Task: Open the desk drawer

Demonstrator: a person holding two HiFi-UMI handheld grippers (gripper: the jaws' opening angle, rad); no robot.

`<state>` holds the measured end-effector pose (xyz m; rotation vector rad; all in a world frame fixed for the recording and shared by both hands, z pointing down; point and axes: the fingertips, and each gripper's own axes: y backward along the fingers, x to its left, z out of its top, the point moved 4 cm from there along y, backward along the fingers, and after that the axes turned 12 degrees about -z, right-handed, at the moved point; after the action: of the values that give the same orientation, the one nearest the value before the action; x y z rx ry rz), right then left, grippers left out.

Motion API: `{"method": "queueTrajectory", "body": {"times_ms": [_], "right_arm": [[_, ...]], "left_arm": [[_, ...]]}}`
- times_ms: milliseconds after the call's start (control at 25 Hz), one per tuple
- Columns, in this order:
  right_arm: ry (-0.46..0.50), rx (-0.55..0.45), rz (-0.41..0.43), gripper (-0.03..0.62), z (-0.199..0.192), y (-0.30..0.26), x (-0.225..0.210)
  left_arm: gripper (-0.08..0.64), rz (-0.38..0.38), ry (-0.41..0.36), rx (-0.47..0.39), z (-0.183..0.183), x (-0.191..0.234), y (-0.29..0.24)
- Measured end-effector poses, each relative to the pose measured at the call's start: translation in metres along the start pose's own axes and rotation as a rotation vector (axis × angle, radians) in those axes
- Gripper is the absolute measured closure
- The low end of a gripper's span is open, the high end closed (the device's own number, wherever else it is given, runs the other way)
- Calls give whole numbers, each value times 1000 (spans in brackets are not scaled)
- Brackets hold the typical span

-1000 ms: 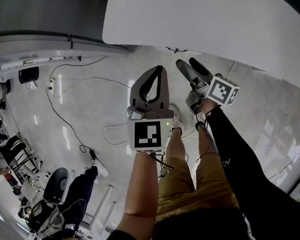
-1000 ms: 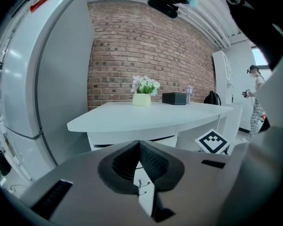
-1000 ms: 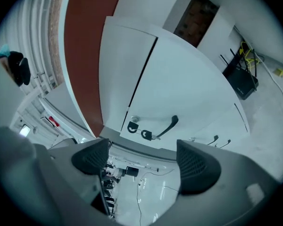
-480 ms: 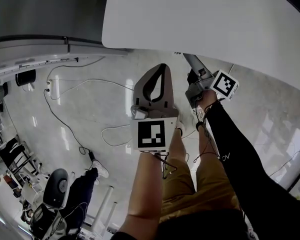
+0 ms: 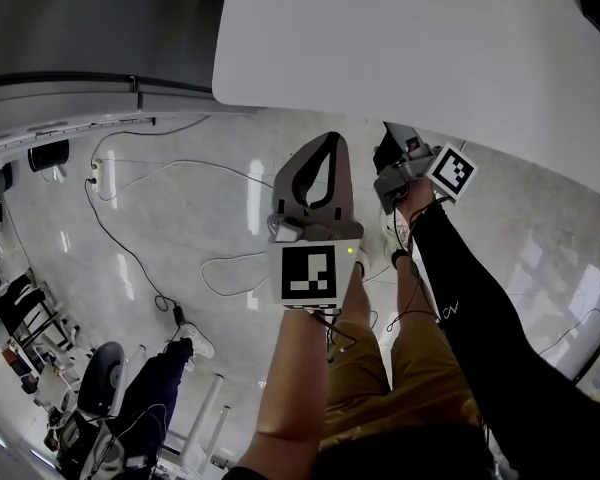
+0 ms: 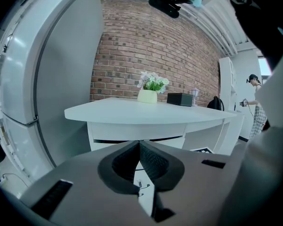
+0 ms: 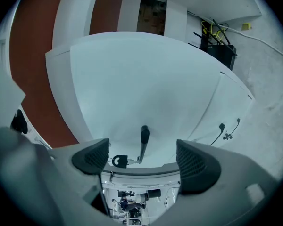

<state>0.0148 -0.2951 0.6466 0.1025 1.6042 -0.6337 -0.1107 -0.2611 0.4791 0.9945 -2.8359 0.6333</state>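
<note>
Jaws on my right gripper (image 7: 140, 158) are standing wide apart, their ribbed black pads framing the slim dark handle (image 7: 143, 140) ahead on the smooth white drawer (image 7: 146, 84) at frame centre. A black-headed key (image 7: 119, 161) is sitting beside the handle. My left gripper (image 6: 139, 149) is holding its jaws together on nothing, facing the rounded white tabletop (image 6: 146, 112).
</note>
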Motion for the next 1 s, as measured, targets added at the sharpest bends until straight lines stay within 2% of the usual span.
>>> {"method": "queueTrajectory", "body": {"times_ms": [120,360,480,680,880,1000], "right_arm": [[-5,-4,31,141,0,-1,3],[-7,1,117,318,0,-4,12],[-14,-2,134,355,-1,-2,12],[-35,-24,122,440,0,0,9],[-23,-48,56,540,-1,0,2],[-21,-69,31,554,-2,-2,1]], "left_arm": [[552,0,1,0,-1,1,2],[552,1,13,8,-5,7,-1],[552,-5,32,-2,-7,5,0],[552,7,41,-2,-7,3,6],[552,15,43,5,-10,2,15],[552,16,40,3,-10,2,18]]}}
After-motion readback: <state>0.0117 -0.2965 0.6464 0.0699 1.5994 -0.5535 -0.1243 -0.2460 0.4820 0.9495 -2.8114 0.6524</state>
